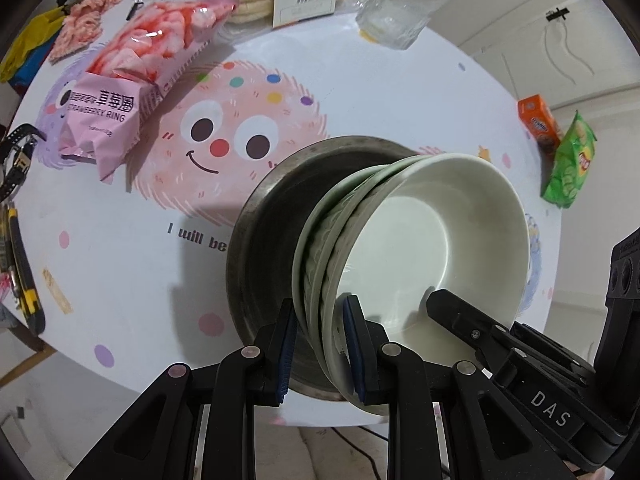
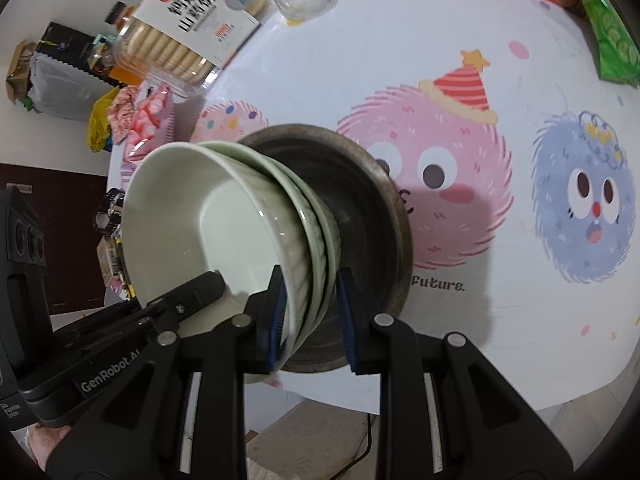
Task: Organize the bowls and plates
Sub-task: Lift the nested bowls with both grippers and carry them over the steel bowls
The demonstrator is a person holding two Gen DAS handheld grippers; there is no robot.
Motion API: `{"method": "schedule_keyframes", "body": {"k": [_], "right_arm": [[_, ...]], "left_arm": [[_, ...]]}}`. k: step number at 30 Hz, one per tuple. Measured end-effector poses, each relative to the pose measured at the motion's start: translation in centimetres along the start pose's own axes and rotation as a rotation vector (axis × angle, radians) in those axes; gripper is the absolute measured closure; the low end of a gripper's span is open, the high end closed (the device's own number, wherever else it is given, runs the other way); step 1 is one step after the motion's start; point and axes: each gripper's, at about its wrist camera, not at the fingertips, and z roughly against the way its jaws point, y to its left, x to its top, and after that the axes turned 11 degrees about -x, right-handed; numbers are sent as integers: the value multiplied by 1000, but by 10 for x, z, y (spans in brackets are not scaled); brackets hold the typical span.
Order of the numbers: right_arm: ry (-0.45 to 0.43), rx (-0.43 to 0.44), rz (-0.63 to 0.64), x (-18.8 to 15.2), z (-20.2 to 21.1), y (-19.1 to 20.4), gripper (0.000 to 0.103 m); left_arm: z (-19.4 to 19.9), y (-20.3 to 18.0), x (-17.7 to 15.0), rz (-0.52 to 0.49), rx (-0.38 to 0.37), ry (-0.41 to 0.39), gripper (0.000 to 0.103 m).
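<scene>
Two grippers, left [image 1: 320,344] and right [image 2: 310,320], are clamped on tilted nested bowls [image 1: 400,240] inside a metal basin [image 1: 272,216]; a snack bag [image 1: 132,92] lies nearby.

Strawberry ring bag [image 1: 120,92], biscuit box [image 2: 192,28], glass [image 1: 400,16], green chips bag [image 1: 568,160]

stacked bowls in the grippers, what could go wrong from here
1. The stacked bowls hang tilted over the metal basin, pinched only at their rims by the left hand-held gripper and the right hand-held gripper; a nested bowl could slide out.
2. The basin sits close to the table edge, so a bump might push it off.
</scene>
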Motion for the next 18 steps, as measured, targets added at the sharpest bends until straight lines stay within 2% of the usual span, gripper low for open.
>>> {"method": "schedule_keyframes", "body": {"k": [10, 18], "right_arm": [[35, -34, -37, 2, -19, 0, 76], [35, -35, -40, 2, -23, 0, 76]], "left_arm": [[-21, 10, 8, -1, -19, 51, 80], [-20, 11, 9, -13, -23, 34, 79]]}}
